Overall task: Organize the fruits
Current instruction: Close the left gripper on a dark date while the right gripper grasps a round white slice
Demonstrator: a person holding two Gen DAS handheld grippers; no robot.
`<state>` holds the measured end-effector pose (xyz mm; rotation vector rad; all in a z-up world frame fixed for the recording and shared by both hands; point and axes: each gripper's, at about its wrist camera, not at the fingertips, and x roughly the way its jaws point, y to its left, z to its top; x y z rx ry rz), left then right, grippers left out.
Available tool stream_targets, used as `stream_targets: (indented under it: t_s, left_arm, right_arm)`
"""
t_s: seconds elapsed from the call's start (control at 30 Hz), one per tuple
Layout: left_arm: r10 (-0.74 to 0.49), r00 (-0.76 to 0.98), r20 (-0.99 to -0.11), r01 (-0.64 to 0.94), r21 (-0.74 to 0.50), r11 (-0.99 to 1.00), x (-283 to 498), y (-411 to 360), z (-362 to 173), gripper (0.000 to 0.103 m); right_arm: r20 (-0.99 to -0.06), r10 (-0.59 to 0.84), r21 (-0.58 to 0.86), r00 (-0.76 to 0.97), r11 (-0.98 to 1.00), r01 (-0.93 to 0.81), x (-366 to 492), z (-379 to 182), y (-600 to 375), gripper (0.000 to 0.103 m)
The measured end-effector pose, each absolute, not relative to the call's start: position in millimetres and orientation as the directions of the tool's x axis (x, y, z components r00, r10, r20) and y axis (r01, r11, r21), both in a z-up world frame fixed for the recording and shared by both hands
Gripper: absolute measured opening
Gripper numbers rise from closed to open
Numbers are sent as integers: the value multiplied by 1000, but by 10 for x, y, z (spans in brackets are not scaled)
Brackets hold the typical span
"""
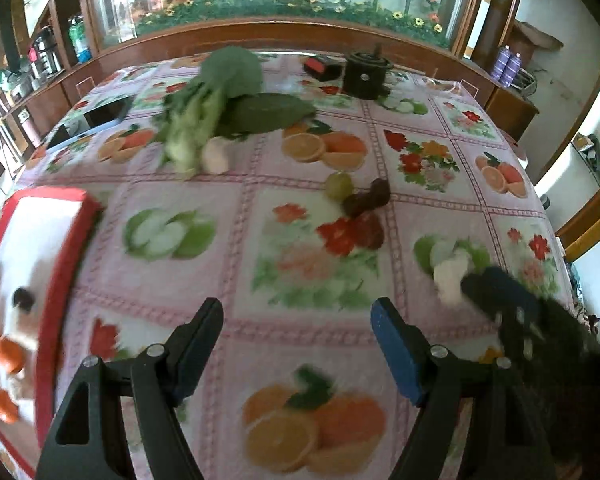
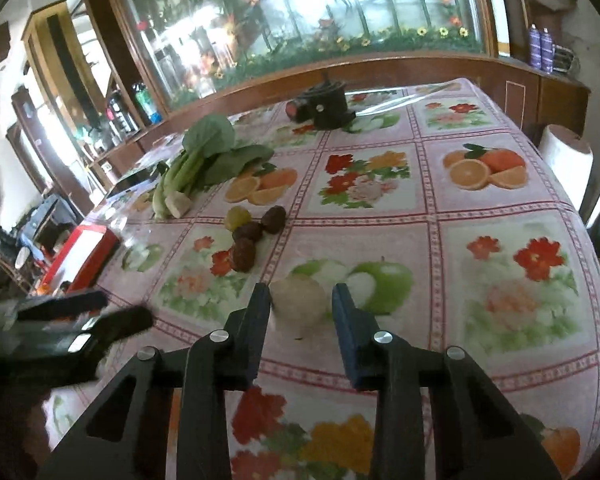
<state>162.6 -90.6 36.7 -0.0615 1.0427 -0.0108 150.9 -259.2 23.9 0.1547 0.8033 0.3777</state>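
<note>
My left gripper (image 1: 298,320) is open and empty above the patterned tablecloth, just right of a red-rimmed white tray (image 1: 66,280) holding several small orange and dark fruits (image 1: 8,354). My right gripper (image 2: 300,300) is open, its fingers on either side of a pale round fruit (image 2: 298,300) lying on the cloth; I cannot tell if they touch it. The fruit also shows in the left wrist view (image 1: 452,276). A green grape-like fruit (image 2: 238,217) and three dark brown fruits (image 2: 246,240) lie mid-table. The tray shows in the right wrist view (image 2: 86,254).
Leafy greens (image 1: 220,108) and a white root piece (image 1: 216,154) lie at the far left of the table. A black round device (image 1: 366,74) and a red-black box (image 1: 324,66) stand at the far edge. A dark tablet (image 1: 108,110) lies far left. A wooden cabinet runs behind.
</note>
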Motion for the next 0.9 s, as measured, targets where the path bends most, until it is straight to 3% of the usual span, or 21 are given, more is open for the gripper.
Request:
stream_targets:
  t_s: [0.17,0.3,0.53,0.63,0.7,0.73,0.9]
  left_arm:
    - [-21,507,-861,-7,-28,1000,1829,-1119,291,79]
    - [-48,510,-859,-17,-66,998,1942,-1161,264,79]
    - [-46,494,-868,-59,-86,995,2120,-1182,131,78]
    - [-41,521,-853,-65,-87,994,2136,-1191,147,62]
    - [-52,532,-845,-47,-91,995,2144,-1201,153,42]
    - [-67,537,-841,-29,-98,995,2138,-1206,154,25]
    - [-114,540,-834,1,-134,991,2081,-1193,147,23]
  right_arm:
    - [-694,411,300,591,912,-281,1585,190,-2592,36]
    - [-702,415,329,578,910,-254,1662,117,-2667,49]
    - [-691,448,381,567,893,-242,1674,67,-2734,51]
    - [-686,453,390,569,890,-238,1667,68,-2757,52]
    - [-683,456,398,571,887,-232,1670,67,-2769,52]
    - [-681,456,401,572,887,-229,1674,67,-2771,52]
    - [-691,453,390,563,890,-237,1719,75,-2677,52]
